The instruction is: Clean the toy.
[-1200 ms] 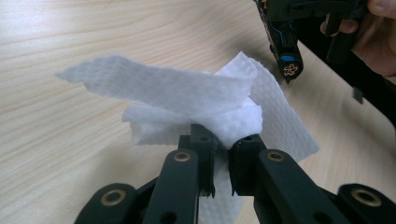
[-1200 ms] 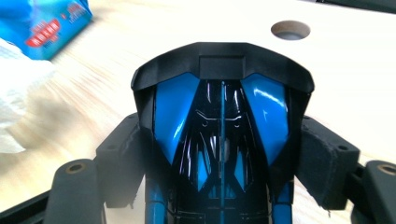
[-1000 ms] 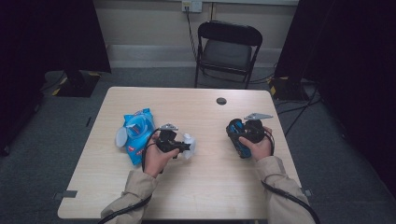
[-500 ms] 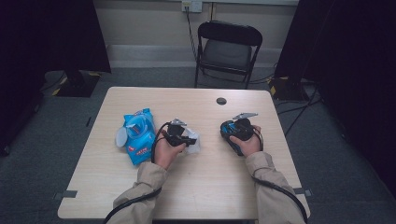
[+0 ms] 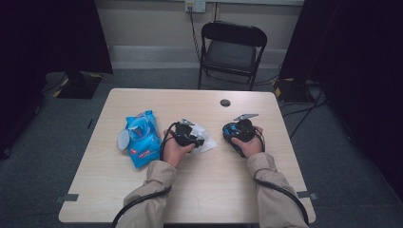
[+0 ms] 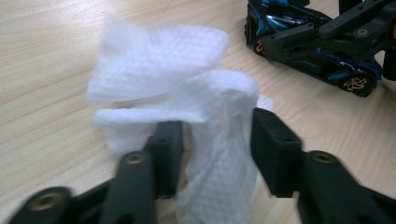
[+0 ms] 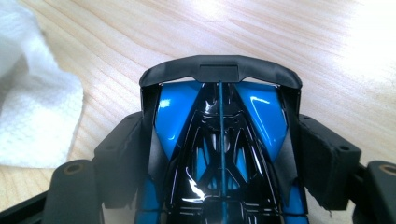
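A white wipe (image 6: 187, 107) lies crumpled on the pale wooden bench (image 5: 157, 102), near its middle, just right of a blue wipe packet (image 5: 142, 137). The wipe is thin, with a fine dimpled weave, and it is folded over itself into loose, soft layers; one flap stands up and curls over at the top. In the left gripper view the left hand-held gripper (image 6: 217, 140) has the wipe between its two black jaws. These jaws have just been opening: a gap shows between the right pad and the cloth, while the left pad sits against a fold, so the wipe is no longer pinched.

To the right, well apart from the packet and near the wipe, the right hand-held gripper (image 7: 219, 163) pinches a toy racing car (image 7: 219, 140) by its two sides. The car is glossy blue and black, with a black wing across its far end, and its wheels carry gold spokes in the left gripper view. A small dark disc (image 5: 225, 102) sits at the far side of the bench.
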`<state>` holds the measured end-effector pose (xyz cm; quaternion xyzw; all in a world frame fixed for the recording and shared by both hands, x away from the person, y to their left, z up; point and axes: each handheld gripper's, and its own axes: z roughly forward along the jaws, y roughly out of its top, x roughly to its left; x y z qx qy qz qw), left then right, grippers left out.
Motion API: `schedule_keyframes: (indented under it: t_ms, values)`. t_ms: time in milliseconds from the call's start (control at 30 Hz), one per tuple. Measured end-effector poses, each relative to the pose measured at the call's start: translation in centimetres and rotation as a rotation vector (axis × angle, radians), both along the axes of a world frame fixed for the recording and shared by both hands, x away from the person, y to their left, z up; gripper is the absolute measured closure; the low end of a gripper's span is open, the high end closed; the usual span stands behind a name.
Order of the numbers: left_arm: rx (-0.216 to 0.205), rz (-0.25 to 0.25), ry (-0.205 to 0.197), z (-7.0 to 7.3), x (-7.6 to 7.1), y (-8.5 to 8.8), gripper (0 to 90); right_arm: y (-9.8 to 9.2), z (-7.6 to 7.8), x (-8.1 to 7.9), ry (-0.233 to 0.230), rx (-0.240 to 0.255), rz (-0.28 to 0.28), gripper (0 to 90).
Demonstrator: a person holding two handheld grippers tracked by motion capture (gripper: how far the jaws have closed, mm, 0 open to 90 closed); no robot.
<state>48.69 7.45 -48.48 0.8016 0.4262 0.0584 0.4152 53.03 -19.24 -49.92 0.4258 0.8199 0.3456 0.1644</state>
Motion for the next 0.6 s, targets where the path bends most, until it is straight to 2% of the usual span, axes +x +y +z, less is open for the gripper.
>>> schedule_keyframes:
  t_ms: [67, 133, 200, 300, 400, 467, 533, 600]
  values:
    - [-0.009, 0.008, -0.004, 0.1, -0.2, 0.1, 45.9, -0.2, 0.1, -0.1, -0.012, 0.015, 0.003, 21.8]
    - [0.001, 0.001, -0.012, 0.2, -0.4, 0.1, 43.3, -0.2, 0.4, -0.1, -0.027, 0.020, 0.009, 19.6]
    - [0.004, 0.005, -0.026, 0.4, -0.6, 0.2, 38.7, -0.2, 0.8, -0.3, -0.039, 0.000, 0.017, 18.8]
    - [0.005, 0.004, -0.035, 0.7, -0.9, 0.4, 33.1, -0.3, 1.3, -0.6, -0.052, 0.008, 0.021, 18.2]
    - [-0.003, 0.006, -0.039, 1.2, -1.3, 0.6, 31.3, -0.5, 1.6, -0.8, -0.044, 0.009, 0.029, 17.6]
    - [0.002, -0.005, -0.046, 1.5, -1.6, 0.7, 29.4, -0.7, 1.8, -1.2, -0.041, 0.039, 0.028, 17.6]
    - [0.006, -0.010, -0.054, 1.8, -1.8, 0.8, 28.6, -1.0, 1.9, -1.5, -0.041, 0.045, 0.025, 17.2]
    - [-0.008, -0.016, -0.047, 2.0, -2.0, 0.8, 27.0, -1.3, 2.1, -1.7, -0.044, 0.050, 0.022, 16.8]
